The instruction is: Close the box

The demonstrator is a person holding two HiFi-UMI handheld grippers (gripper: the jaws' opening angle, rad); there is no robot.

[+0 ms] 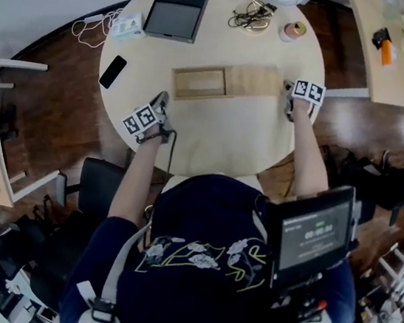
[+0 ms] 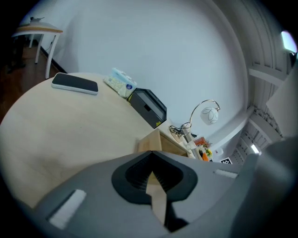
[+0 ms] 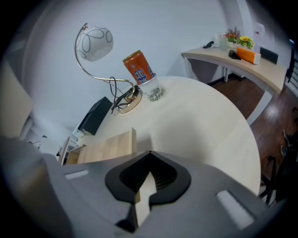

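A long wooden box point(image 1: 199, 83) lies in the middle of the round table point(image 1: 220, 141). Its sliding lid point(image 1: 256, 81) is drawn out to the right, so the left part stands open. My left gripper point(image 1: 161, 99) is shut and empty, just left of the box's near-left corner; in the left gripper view the box point(image 2: 157, 141) sits right beyond my left gripper point(image 2: 150, 153). My right gripper point(image 1: 289, 89) is shut and empty at the lid's right end. The lid point(image 3: 109, 145) lies close ahead of my right gripper point(image 3: 150, 152) in the right gripper view.
A black phone point(image 1: 113, 71), a tissue pack point(image 1: 128, 26) and a black case point(image 1: 178, 10) lie at the table's far left. A lamp point(image 3: 95, 42), cables point(image 1: 251, 16) and an orange can point(image 3: 139, 69) stand at the far side. A side desk point(image 1: 395, 57) is at the right.
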